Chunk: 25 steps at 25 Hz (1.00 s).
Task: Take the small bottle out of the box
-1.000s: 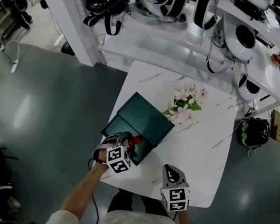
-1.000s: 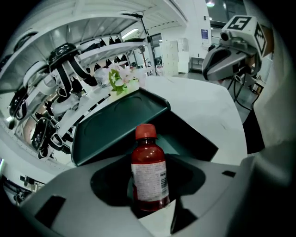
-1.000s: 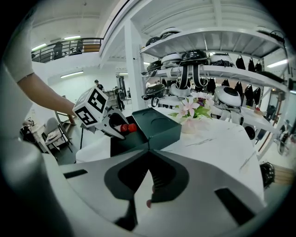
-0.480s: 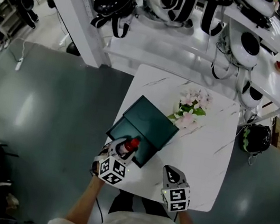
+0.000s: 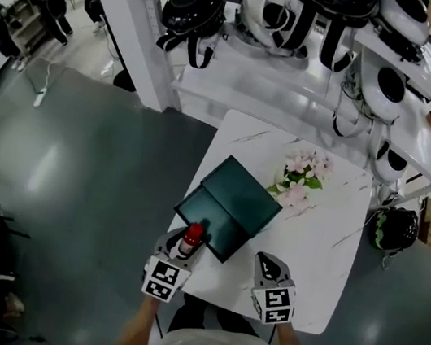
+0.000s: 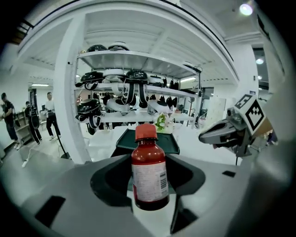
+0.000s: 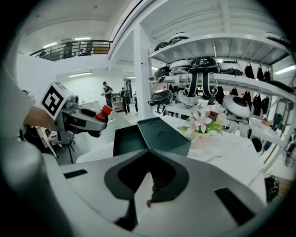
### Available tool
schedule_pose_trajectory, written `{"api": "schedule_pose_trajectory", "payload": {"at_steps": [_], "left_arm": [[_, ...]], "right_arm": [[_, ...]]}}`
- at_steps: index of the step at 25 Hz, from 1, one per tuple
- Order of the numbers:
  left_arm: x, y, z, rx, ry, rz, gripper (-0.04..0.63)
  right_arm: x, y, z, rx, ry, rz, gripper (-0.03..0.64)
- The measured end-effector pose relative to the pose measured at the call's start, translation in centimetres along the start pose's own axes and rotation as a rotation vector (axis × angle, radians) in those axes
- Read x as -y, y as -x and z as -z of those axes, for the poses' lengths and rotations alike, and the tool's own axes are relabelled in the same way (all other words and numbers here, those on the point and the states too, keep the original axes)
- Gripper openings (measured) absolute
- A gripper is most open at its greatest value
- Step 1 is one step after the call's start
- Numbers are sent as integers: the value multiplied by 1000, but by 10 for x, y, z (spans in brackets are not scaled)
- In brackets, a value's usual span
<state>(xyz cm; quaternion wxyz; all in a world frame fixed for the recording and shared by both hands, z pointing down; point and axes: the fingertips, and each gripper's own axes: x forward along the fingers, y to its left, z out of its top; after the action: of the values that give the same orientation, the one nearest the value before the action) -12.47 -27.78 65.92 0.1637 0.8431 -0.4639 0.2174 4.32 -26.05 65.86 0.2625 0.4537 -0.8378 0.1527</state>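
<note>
change: bottle (image 6: 149, 176) lifted clear of box (image 5: 231, 203), turned upright | left gripper (image 5: 183, 246): jaws gripping bottle above tabletop (image 5: 317, 252) near edge | right gripper (image 5: 267, 266): jaws together, empty | task: looks essentially done

Open workshop hall: white fittings, hard grey floor.
Glossy grey floor (image 5: 73, 184) with soft glare patches. White marble-veined table (image 5: 324, 261) stands in front of a long white shelf rack (image 5: 281, 80) loaded with black and white helmets (image 5: 193, 11). Square white pillar (image 5: 141, 31) at the rack's left end. Pink flowers (image 5: 303, 179) on the table's far side. Ceiling spot lamps (image 6: 245, 8) lit. Railed upper gallery (image 7: 78, 46) on the far wall. People standing in the distance (image 6: 50, 120).
</note>
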Motion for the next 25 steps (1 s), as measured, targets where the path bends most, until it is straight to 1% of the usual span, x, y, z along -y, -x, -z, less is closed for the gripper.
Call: {"api": "schedule_pose_trajectory", "payload": {"at_steps": [4, 8, 10, 16, 25], "left_arm": [[2, 22, -1, 42, 48, -28, 238], [4, 45, -10, 114, 97, -54, 237], [3, 54, -17, 142, 106, -67, 236], [-1, 76, -51, 207, 83, -91, 236], [3, 94, -95, 288, 25, -114, 236]], "right_arm": [[-7, 2, -12, 23, 16, -12, 20], [-14, 9, -25, 60, 28, -18, 20], [-16, 14, -35, 84, 35, -17, 20], [-15, 28, -74, 168, 60, -4, 20], [-7, 48, -115, 267, 96, 13, 20]]}}
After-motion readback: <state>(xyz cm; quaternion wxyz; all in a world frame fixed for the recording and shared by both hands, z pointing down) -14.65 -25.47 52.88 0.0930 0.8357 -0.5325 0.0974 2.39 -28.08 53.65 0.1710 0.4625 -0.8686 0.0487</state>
